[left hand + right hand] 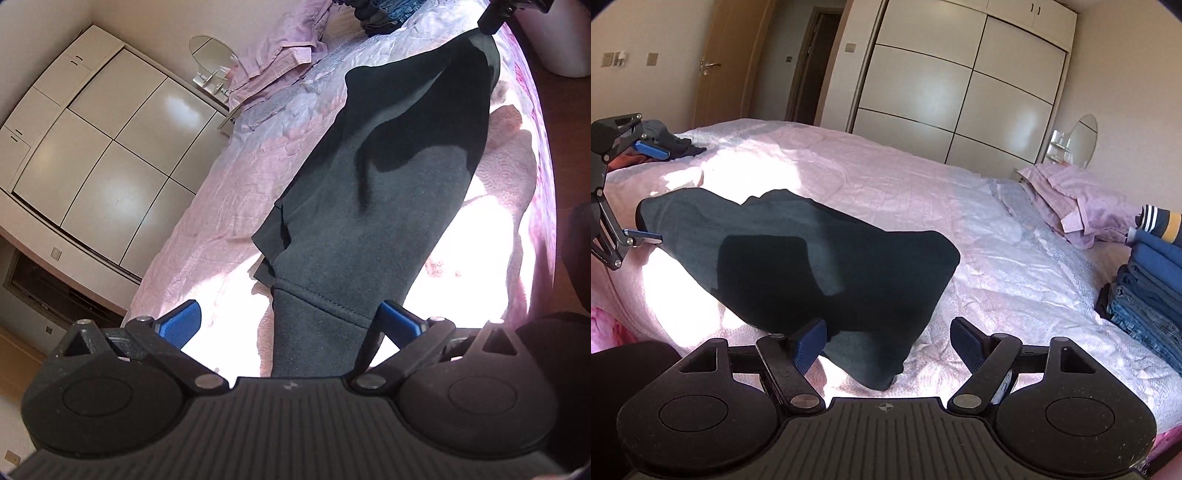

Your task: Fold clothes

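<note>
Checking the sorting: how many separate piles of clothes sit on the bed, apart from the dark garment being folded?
2: a folded blue stack at the right edge, a loose heap at the far left corner. More may be hidden.

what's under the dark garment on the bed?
Pink bedsheet shows all around the dark garment, which lies on it. Whatever is directly beneath the cloth is covered. Both grippers' fingers stand open at its two ends.

Dark grey garment (820,258), folded lengthwise, stretched flat across pink bed (960,206)
</note>
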Motion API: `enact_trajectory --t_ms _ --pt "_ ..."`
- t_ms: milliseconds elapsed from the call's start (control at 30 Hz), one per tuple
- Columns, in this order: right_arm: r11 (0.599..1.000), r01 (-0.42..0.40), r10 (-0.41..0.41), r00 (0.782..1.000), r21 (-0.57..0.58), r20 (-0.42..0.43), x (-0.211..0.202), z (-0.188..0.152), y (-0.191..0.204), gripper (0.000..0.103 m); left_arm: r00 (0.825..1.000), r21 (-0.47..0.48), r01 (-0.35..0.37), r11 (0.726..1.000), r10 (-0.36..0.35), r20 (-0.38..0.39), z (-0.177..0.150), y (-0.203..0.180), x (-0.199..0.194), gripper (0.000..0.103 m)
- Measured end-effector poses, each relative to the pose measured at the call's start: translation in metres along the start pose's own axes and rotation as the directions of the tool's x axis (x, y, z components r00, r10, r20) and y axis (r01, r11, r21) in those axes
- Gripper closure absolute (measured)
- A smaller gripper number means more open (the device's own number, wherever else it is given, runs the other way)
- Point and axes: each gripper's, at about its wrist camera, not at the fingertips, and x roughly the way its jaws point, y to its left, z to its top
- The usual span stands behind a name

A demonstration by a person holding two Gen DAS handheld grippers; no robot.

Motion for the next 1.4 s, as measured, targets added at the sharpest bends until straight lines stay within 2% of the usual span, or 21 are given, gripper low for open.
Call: enact_trajectory --t_ms 233,333,400,467,533,633,700,767,833,900,1000,1067,1167,1200,1233,1267,1300,1333,1367,1400 --pt "1.0 -0.008 0.009 1.0 -0.018 0.019 -0.004 0.009 0.008 0.026 0.999 0.018 -0.024 1.0 0.025 -0.026 -0.014 -0.002 -0.01 0.002" --pt "1.0 -0.015 0.016 1.0 -0.027 0.024 -0.005 0.012 0.012 0.026 0.999 0.019 -0.038 0.999 0.038 -0.003 -0.025 0.007 -0.024 0.002" --pt "0.999 -0.027 0.028 0.999 -0.021 0.026 -0.004 0.013 0.007 0.026 1.0 -0.049 -0.025 0.998 0.025 0.002 -0.033 0.026 -0.031 0.002" --pt "0.999 -0.032 0.032 0.999 0.013 0.027 -0.002 0.014 0.0 0.026 0.999 -0.159 0.031 0.987 -0.026 0.031 -0.038 0.052 -0.033 0.002" --pt "0.997 -0.044 0.043 0.999 0.064 0.024 0.003 0.014 -0.01 0.026 0.995 -0.26 0.092 0.961 -0.078 0.062 -0.039 0.077 -0.031 0.002" --pt "0.987 -0.067 0.064 0.998 0.145 0.022 0.014 0.015 -0.03 0.026 0.981 -0.347 0.189 0.919 -0.163 0.102 -0.029 0.101 -0.006 0.003" --pt "0.976 -0.08 0.078 0.997 0.201 0.016 0.025 0.017 -0.045 0.026 0.964 -0.39 0.262 0.883 -0.224 0.141 -0.019 0.112 0.016 0.004" --pt "0.965 -0.097 0.096 0.995 0.243 0.016 0.037 0.02 -0.061 0.026 0.935 -0.424 0.355 0.833 -0.307 0.178 -0.009 0.119 0.046 0.008" --pt "0.955 -0.118 0.119 0.993 0.273 0.013 0.052 0.024 -0.076 0.026 0.898 -0.453 0.44 0.775 -0.384 0.216 0.0 0.124 0.075 0.016" --pt "0.937 -0.149 0.153 0.988 0.317 0.013 0.07 0.028 -0.091 0.026 0.852 -0.478 0.521 0.707 -0.46 0.248 0.008 0.127 0.107 0.023" --pt "0.899 -0.183 0.191 0.981 0.399 0.019 0.097 0.033 -0.112 0.026 0.805 -0.5 0.579 0.644 -0.55 0.223 0.016 0.126 0.156 0.029" --pt "0.872 -0.201 0.215 0.976 0.446 0.02 0.116 0.035 -0.123 0.026 0.78 -0.532 0.595 0.603 -0.593 0.201 0.016 0.123 0.186 0.033" --pt "0.825 -0.225 0.252 0.968 0.518 0.019 0.141 0.033 -0.135 0.026 0.735 -0.572 0.632 0.523 -0.638 0.229 0.012 0.122 0.21 0.038" --pt "0.807 -0.232 0.264 0.964 0.542 0.019 0.149 0.032 -0.139 0.026 0.723 -0.58 0.644 0.499 -0.646 0.247 0.011 0.123 0.213 0.046" --pt "0.789 -0.239 0.277 0.961 0.565 0.02 0.157 0.031 -0.143 0.026 0.71 -0.587 0.656 0.475 -0.652 0.266 0.011 0.125 0.215 0.06" --pt "0.771 -0.249 0.293 0.956 0.586 0.021 0.163 0.029 -0.145 0.027 0.697 -0.594 0.667 0.45 -0.658 0.284 0.01 0.126 0.218 0.069" --pt "0.752 -0.259 0.309 0.951 0.606 0.022 0.17 0.027 -0.148 0.031 0.696 -0.603 0.666 0.44 -0.656 0.291 0.009 0.127 0.22 0.084" --pt "0.733 -0.269 0.326 0.945 0.625 0.025 0.177 0.025 -0.15 0.049 0.703 -0.595 0.665 0.452 -0.647 0.294 0.008 0.128 0.218 0.095" --pt "0.712 -0.283 0.346 0.938 0.642 0.029 0.182 0.022 -0.151 0.056 0.71 -0.586 0.664 0.465 -0.638 0.298 0.007 0.129 0.216 0.096" --pt "0.693 -0.291 0.361 0.932 0.66 0.033 0.186 0.019 -0.151 0.068 0.717 -0.576 0.662 0.479 -0.629 0.301 0.005 0.13 0.214 0.103"
